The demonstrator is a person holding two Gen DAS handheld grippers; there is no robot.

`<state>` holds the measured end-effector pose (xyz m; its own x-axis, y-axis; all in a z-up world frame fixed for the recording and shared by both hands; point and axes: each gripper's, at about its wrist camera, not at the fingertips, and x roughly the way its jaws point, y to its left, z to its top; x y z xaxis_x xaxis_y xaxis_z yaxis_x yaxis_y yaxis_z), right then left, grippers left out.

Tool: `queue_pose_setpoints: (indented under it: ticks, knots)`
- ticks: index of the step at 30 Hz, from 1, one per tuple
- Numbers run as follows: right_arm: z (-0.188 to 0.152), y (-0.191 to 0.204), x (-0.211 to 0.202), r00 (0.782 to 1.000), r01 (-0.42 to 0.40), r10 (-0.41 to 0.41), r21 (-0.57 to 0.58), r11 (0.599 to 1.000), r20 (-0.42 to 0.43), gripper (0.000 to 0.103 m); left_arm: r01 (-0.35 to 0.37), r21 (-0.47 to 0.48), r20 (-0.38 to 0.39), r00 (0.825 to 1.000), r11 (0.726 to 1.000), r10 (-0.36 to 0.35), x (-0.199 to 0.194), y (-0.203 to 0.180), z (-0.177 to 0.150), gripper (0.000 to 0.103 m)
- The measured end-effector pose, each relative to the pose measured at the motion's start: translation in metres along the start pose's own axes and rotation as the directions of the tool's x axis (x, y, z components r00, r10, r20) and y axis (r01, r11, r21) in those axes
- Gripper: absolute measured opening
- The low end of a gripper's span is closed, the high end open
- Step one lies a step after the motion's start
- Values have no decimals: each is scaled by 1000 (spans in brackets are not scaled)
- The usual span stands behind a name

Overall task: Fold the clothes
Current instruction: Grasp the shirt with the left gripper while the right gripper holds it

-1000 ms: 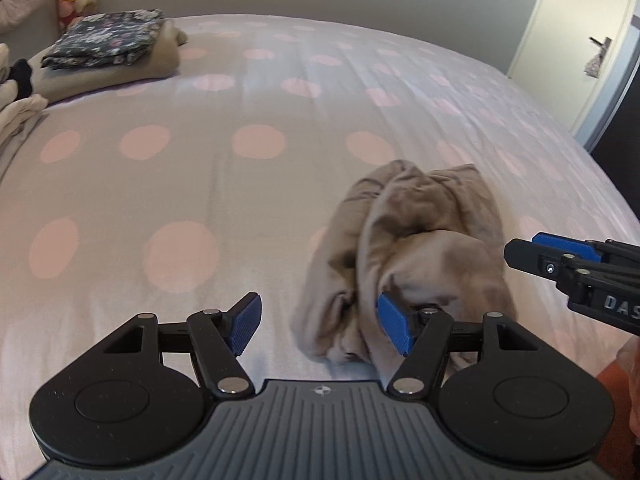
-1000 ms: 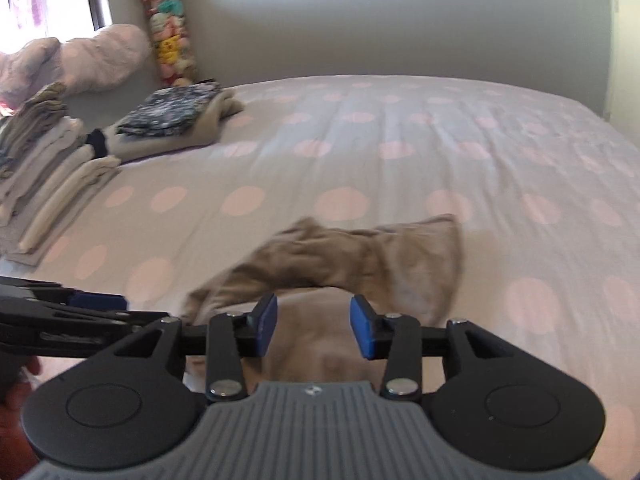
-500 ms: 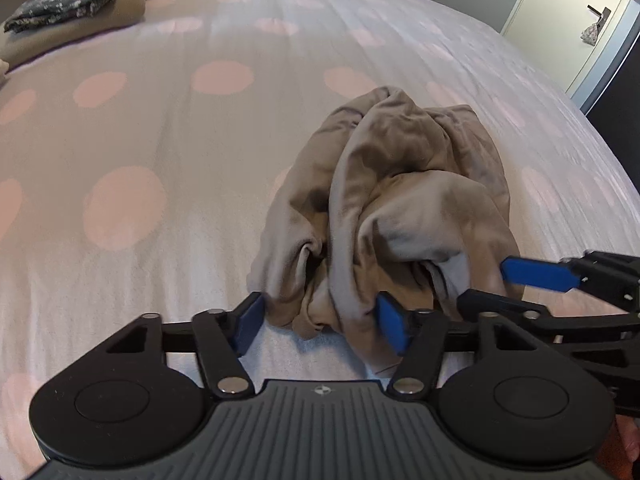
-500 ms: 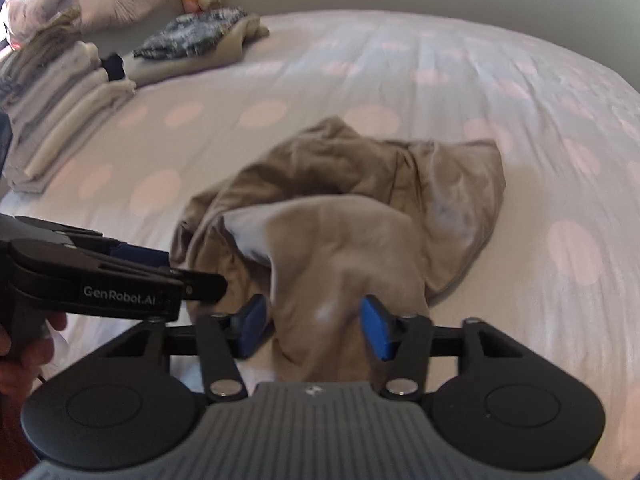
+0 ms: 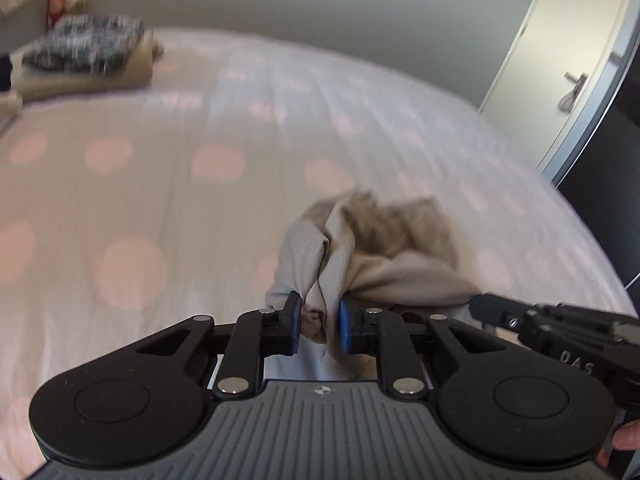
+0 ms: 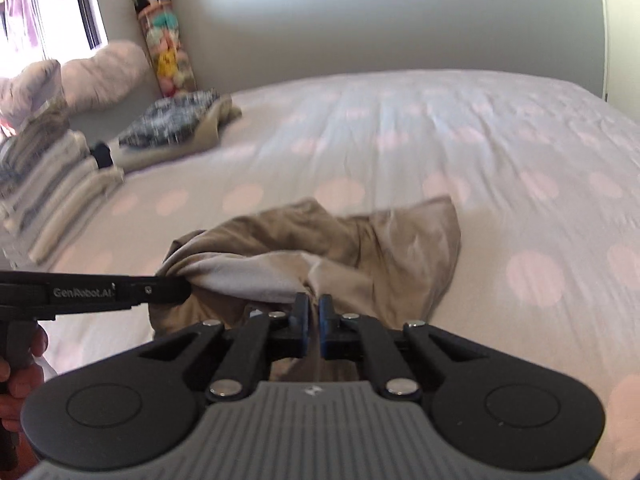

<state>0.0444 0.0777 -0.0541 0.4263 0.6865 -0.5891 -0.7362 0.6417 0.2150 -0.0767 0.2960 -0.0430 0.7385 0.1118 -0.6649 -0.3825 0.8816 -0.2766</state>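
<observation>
Left tongs (image 5: 319, 326) pinch a bunched fold of the beige garment (image 5: 384, 248); right tongs (image 6: 314, 322) nearly closed on its near edge. Garment lies crumpled mid-bed (image 6: 500, 152), well apart from the folded stack (image 6: 60, 184).

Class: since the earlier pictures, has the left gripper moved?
Yes. The left gripper has shut on the beige garment and risen from the bed.

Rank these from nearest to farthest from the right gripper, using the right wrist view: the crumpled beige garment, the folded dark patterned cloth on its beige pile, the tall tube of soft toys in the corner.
1. Crumpled beige garment: pinched in the right gripper.
2. Folded dark patterned cloth: far left on the bed.
3. Tall tube of soft toys: in the corner beyond it.
</observation>
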Motion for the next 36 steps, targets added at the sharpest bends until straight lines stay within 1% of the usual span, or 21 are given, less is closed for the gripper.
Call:
queue_pose_setpoints:
  ticks: [4,8,9,11,12,15,17,19,21,23,25,27,28,29,30,32,33,34,36]
  knots:
    - [32,9,-41,992,-53,51,7,999,111,6,48,27,110,993,998,-51,-50,-15,31,15]
    - [74,21,-77,969,-129,131,-21,991,210,6,52,97,205,976,994,-71,-92,-34,64,15]
    - [80,21,-78,969,-130,131,-22,991,210,6,51,108,224,972,993,-74,-100,-39,73,15]
    - [92,21,-78,969,-130,133,-24,991,209,6,34,117,221,974,993,-59,-103,-44,85,15]
    - [98,21,-78,969,-131,133,-25,991,209,6,26,131,209,976,991,-53,-100,-45,89,15]
    - [99,15,-59,984,-90,94,-27,996,152,5,1,175,132,991,985,-25,-76,-43,88,18]
    - [92,6,-37,994,-46,48,-24,999,103,5,-6,173,107,994,985,-12,-58,-35,78,20]
    - [84,-6,-16,998,10,-9,-26,1000,61,5,-19,156,98,995,988,4,-42,-24,70,20]
    - [77,-22,7,997,70,-69,-16,997,27,2,-16,127,78,997,992,6,-28,-11,64,23]
    - [72,-39,24,987,159,-159,-15,987,15,2,-28,110,60,998,994,21,-16,-1,59,25]
    - [67,-55,37,977,211,-211,-9,977,-9,2,-29,112,30,999,993,26,-4,7,52,31]
    - [62,-65,43,979,201,-200,7,980,-38,3,-22,120,-5,1000,993,23,7,14,44,51]
    - [59,-67,43,981,189,-188,8,982,-47,3,-23,132,-24,999,991,26,11,14,40,52]
    - [55,-65,41,981,186,-186,-2,982,-46,7,-26,151,-52,998,988,34,17,15,35,52]
    - [52,-64,39,982,183,-184,-13,983,-45,8,-30,173,-83,996,985,45,21,14,29,53]
    - [45,-56,30,987,154,-155,-27,988,-30,15,-36,215,-145,987,976,68,29,13,17,58]
    - [42,-52,25,990,139,-140,-34,990,-23,21,-35,229,-171,982,973,76,31,13,10,60]
    - [38,-45,26,993,109,-111,-51,993,-40,25,-34,244,-198,977,969,84,34,13,3,62]
    - [30,-33,28,996,48,-54,-83,995,-77,38,-39,275,-256,960,961,112,41,13,-8,65]
